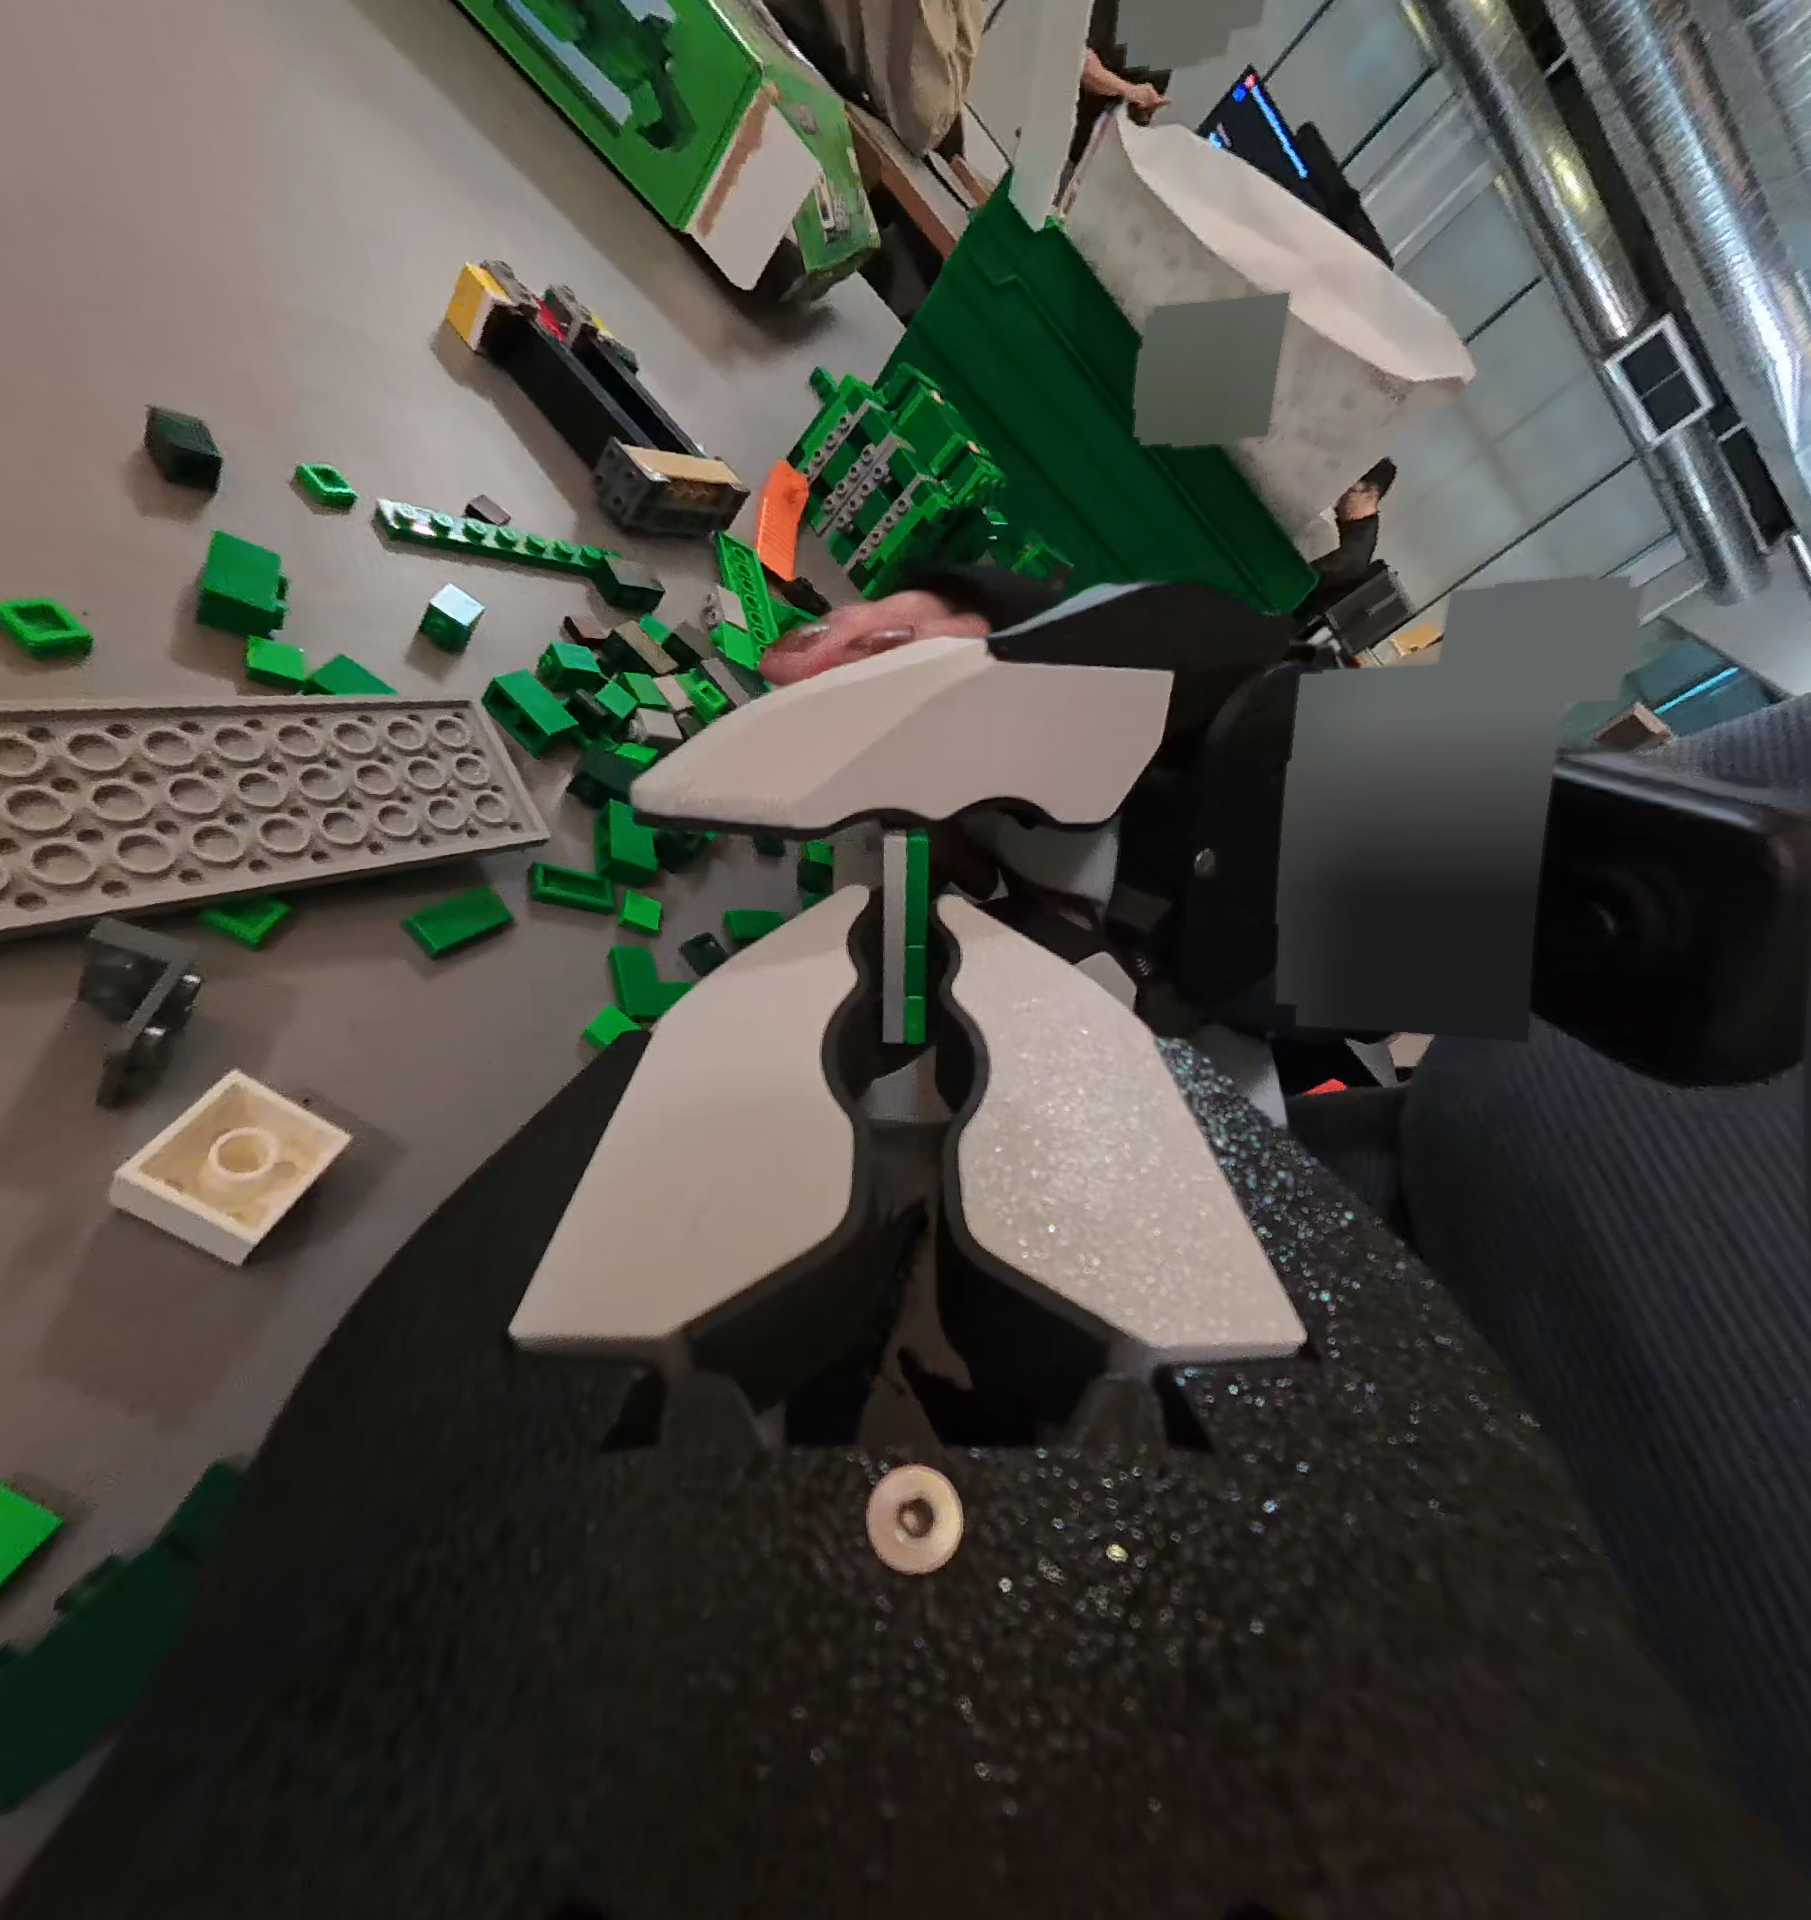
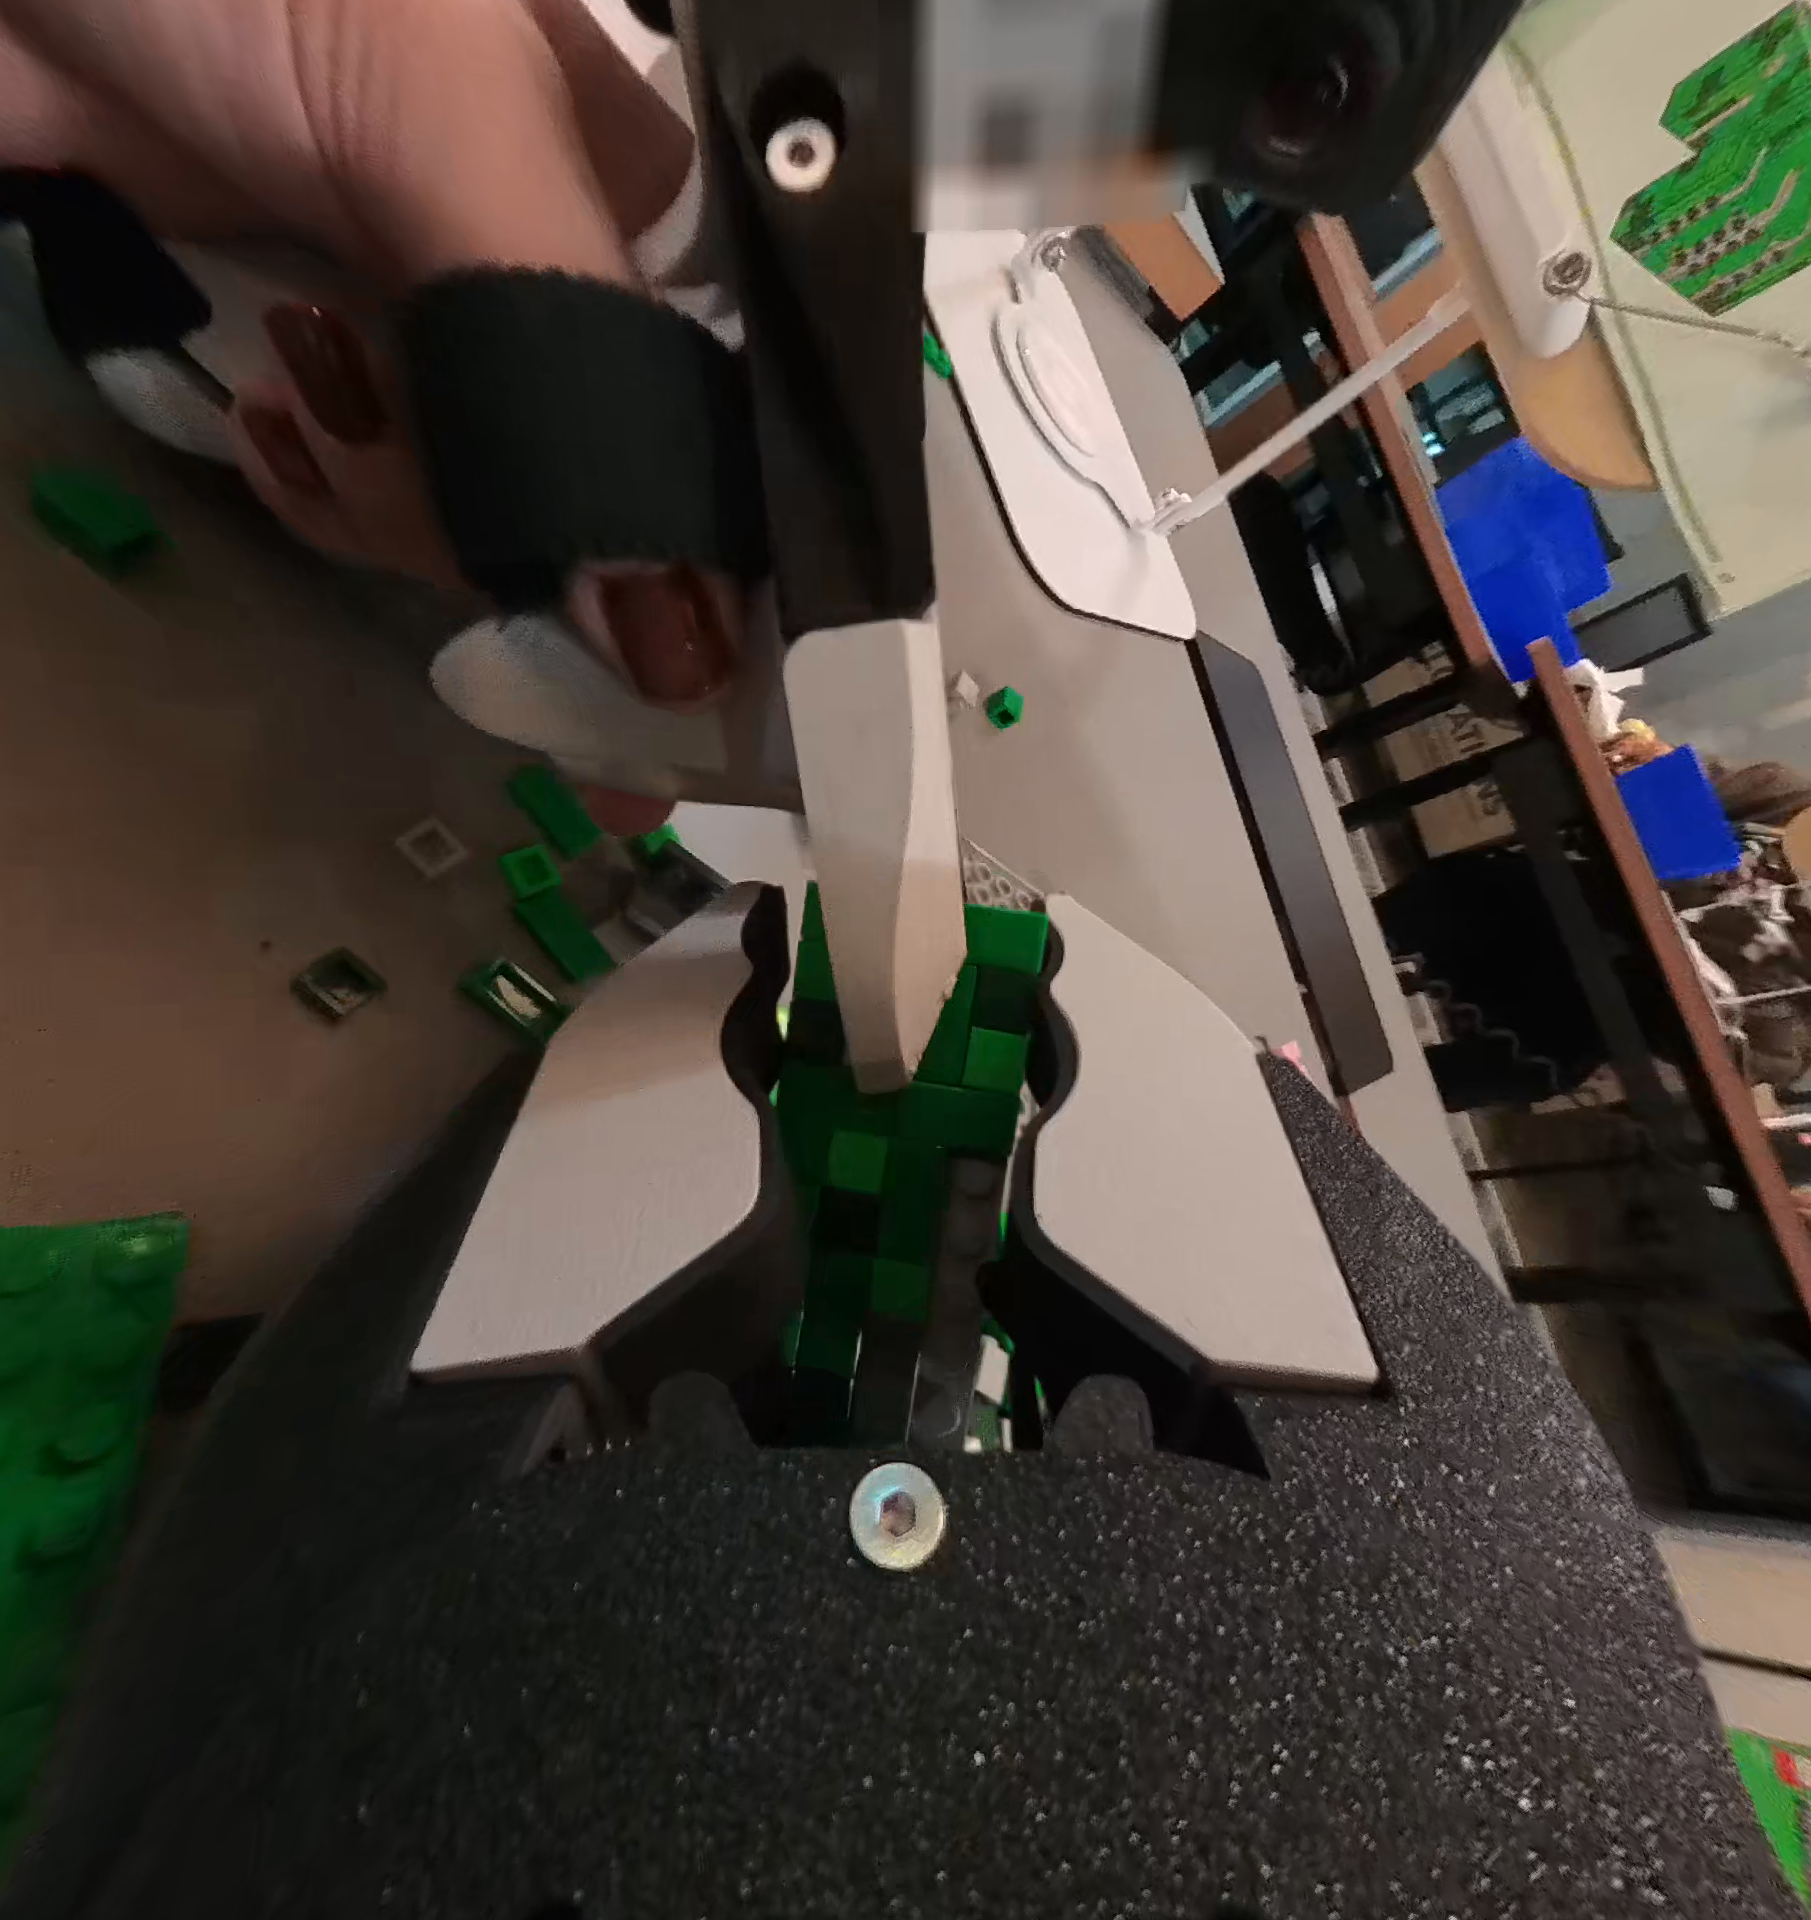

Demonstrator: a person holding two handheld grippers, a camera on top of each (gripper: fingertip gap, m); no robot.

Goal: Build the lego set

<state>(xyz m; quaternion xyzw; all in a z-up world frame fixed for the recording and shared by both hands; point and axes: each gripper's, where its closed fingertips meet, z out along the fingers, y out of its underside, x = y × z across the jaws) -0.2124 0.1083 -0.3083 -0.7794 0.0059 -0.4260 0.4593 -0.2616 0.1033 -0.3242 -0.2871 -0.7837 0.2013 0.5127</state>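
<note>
A flat panel of green and dark green tiles on a grey plate sits between both grippers, lifted above the table. My left gripper is shut on its two faces; there the panel shows edge-on. My right gripper is shut on the panel's side edges. The right gripper's white finger lies across the panel's far end in the left wrist view. The left gripper's finger covers the panel's middle in the right wrist view. A hand holds the left gripper.
On the grey table lie a large grey plate, underside up, a heap of loose green pieces, a white brick, a long black assembly and a partial green build. A green baseplate lies at the right gripper's left. Tip to tip, the grippers are about 4 centimeters apart.
</note>
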